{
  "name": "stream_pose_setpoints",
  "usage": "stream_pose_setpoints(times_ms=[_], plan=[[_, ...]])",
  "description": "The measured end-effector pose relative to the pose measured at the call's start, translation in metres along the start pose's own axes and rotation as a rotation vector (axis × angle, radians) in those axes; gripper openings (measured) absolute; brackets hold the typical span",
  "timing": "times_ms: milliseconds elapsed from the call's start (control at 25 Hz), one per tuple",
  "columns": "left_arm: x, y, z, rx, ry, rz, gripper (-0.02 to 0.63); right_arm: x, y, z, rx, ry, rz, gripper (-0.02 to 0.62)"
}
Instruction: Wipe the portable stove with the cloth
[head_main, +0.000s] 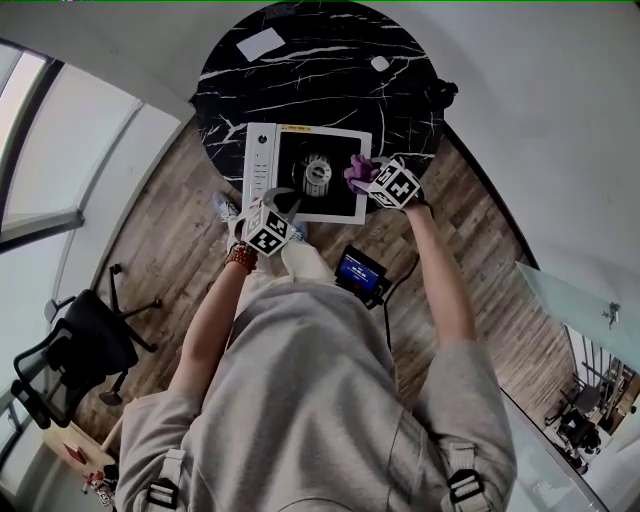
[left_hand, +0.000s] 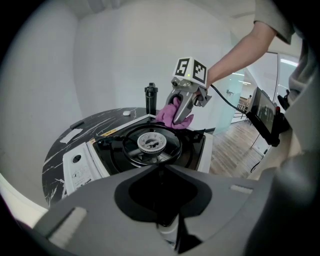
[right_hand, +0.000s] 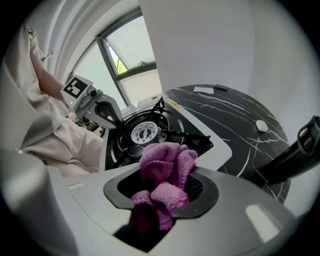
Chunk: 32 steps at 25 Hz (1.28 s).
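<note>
wiping the portable stove (head_main: 305, 172)
right gripper (head_main: 366, 179) clenches the cloth (right_hand: 162, 187); left gripper (head_main: 283, 205) pinches the stove's edge, likely steadying it

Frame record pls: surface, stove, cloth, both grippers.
surface: round black marble table
stove: portable stove, white body, black top, burner bare
cloth: purple cloth, bunched, at the stove's right edge
right gripper: shut on the purple cloth
left gripper: jaws together at the stove's near white edge, apparently clamping it
</note>
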<state>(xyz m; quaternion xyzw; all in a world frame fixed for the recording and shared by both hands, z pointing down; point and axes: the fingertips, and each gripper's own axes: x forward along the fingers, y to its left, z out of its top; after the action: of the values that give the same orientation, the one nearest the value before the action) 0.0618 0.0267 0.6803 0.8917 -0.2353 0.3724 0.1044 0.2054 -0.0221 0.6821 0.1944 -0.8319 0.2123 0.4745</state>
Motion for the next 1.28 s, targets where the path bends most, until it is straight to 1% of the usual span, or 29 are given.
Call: stream_pose_setpoints(times_ms=[440, 760, 1280], plan=[[0.001, 0.002, -0.001, -0.005, 0.009, 0.006, 0.026, 0.000, 0.013, -0.004, -0.006, -0.012, 0.000, 0.177], [0.002, 0.002, -0.001, -0.007, 0.016, 0.008, 0.026, 0.001, 0.019, -0.007, -0.015, 0.010, -0.001, 0.176], [0.002, 0.003, -0.002, -0.003, 0.026, 0.011, 0.025, 0.000, 0.032, -0.011, 0.003, 0.006, -0.017, 0.176]])
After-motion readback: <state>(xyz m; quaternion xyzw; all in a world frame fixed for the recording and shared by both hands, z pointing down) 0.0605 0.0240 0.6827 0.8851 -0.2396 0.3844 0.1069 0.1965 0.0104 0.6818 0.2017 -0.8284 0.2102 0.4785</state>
